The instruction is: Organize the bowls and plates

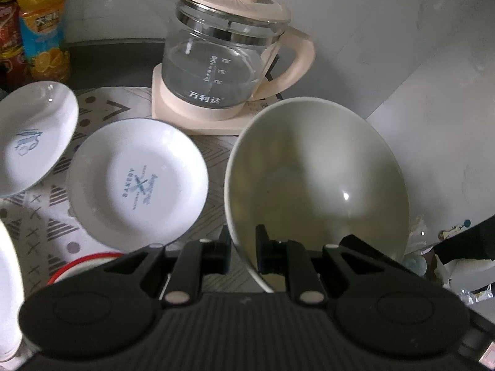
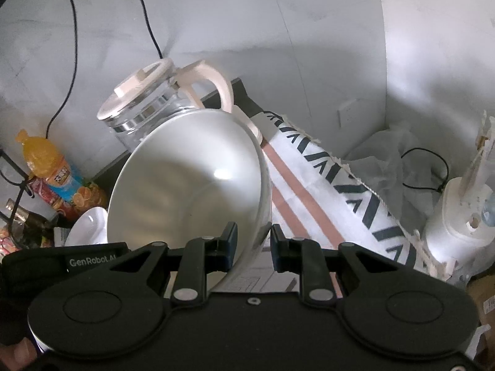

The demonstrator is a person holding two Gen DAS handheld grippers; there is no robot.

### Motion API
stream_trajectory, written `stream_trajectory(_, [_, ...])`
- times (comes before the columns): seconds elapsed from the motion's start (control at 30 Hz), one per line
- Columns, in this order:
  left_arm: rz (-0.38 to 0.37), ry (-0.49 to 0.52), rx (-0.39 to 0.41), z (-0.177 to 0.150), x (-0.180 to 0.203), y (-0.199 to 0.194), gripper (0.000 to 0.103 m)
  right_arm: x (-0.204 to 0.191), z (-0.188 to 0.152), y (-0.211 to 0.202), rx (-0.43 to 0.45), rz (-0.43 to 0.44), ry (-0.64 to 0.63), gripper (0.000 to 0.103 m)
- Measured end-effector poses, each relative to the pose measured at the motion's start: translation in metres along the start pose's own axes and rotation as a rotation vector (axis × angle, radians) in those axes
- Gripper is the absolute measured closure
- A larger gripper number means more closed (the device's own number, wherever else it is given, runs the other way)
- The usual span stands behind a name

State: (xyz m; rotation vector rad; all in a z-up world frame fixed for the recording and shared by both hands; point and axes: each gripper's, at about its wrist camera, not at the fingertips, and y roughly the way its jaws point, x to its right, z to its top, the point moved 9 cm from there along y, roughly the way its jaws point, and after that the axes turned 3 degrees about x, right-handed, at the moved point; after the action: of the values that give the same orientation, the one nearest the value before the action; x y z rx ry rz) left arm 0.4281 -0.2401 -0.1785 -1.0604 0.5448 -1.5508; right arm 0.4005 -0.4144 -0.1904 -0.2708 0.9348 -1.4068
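My left gripper (image 1: 243, 252) is shut on the near rim of a pale green-grey bowl (image 1: 318, 182), held tilted above the table's right side. My right gripper (image 2: 253, 247) is shut on the rim of a white bowl (image 2: 188, 185), also tilted in the air. In the left wrist view, a white plate with blue "BAKERY" print (image 1: 137, 182) lies on the patterned cloth (image 1: 46, 225), left of the held bowl. A second white plate with a blue drawing (image 1: 34, 136) lies further left. A white plate (image 2: 88, 227) also shows in the right wrist view, low left.
A glass kettle with a cream lid and base (image 1: 225, 55) stands behind the plates, also seen in the right wrist view (image 2: 148, 108). Drink bottles (image 1: 41, 27) stand at the back left. A red-rimmed dish (image 1: 80, 264) and a white edge (image 1: 9, 287) sit near left. White walls close the back and right.
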Motion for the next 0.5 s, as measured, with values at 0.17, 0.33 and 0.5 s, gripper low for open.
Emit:
stream_trajectory(0.17, [-0.001,0.000,0.003,-0.011,-0.009,-0.019,0.089,-0.013,-0.009,-0.018,0.026,-0.001,-0.006,0.080])
stream_trajectory(0.33, [0.000,0.007,0.011,-0.019,-0.018,-0.038,0.089,-0.022,-0.022,-0.031,0.034,0.000,-0.008,0.080])
stream_trajectory(0.5, [0.005,0.006,0.018,-0.026,-0.027,-0.051,0.089,-0.032,-0.037,-0.041,0.039,-0.002,-0.025,0.080])
